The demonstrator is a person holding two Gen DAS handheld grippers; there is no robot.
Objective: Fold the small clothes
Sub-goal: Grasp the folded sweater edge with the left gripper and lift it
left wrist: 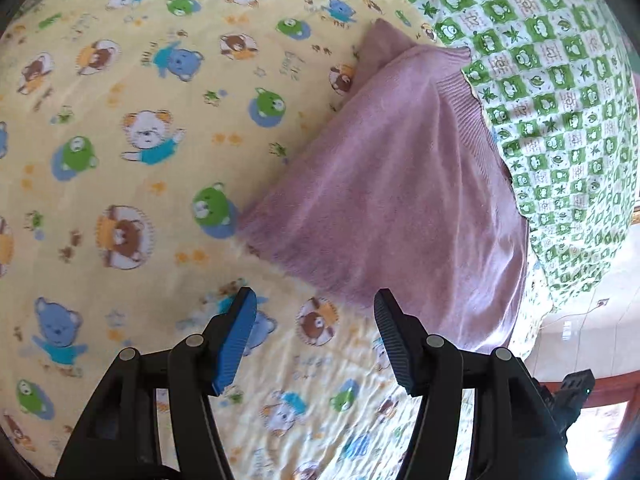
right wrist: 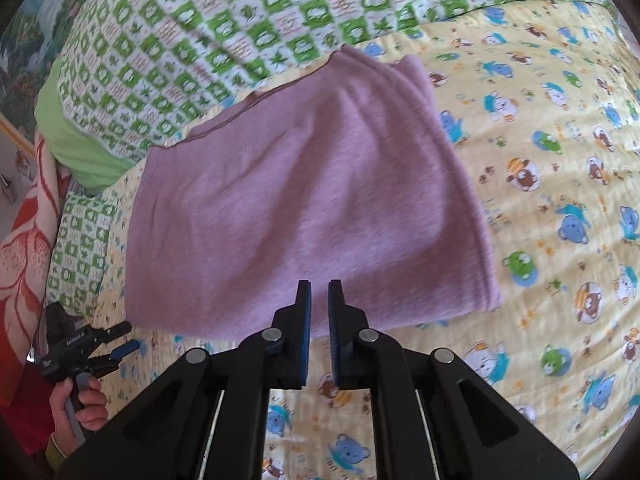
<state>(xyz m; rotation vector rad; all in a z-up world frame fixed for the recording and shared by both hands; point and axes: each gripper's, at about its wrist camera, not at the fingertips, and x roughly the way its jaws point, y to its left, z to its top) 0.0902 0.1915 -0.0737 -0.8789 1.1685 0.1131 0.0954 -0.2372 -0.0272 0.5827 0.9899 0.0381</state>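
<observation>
A mauve knitted garment (left wrist: 392,184) (right wrist: 304,200) lies folded into a rough rectangle on a yellow bedsheet printed with bears (left wrist: 132,128) (right wrist: 552,184). Its ribbed hem faces the green quilt. My left gripper (left wrist: 315,296) hovers over the sheet just short of the garment's near corner, open wide, with nothing between its blue pads (left wrist: 236,344). That same gripper (right wrist: 120,342) shows at the lower left of the right wrist view, held by a hand (right wrist: 80,404). My right gripper (right wrist: 319,286) hangs above the garment's near edge, with a narrow gap between its jaws and no cloth in it.
A green-and-white checked quilt (left wrist: 552,80) (right wrist: 224,28) is bunched along the far side of the garment. A red floral cloth (right wrist: 28,248) lies at the bed's left edge. Pale floor and a wooden bed rail (left wrist: 592,380) show beyond the bed.
</observation>
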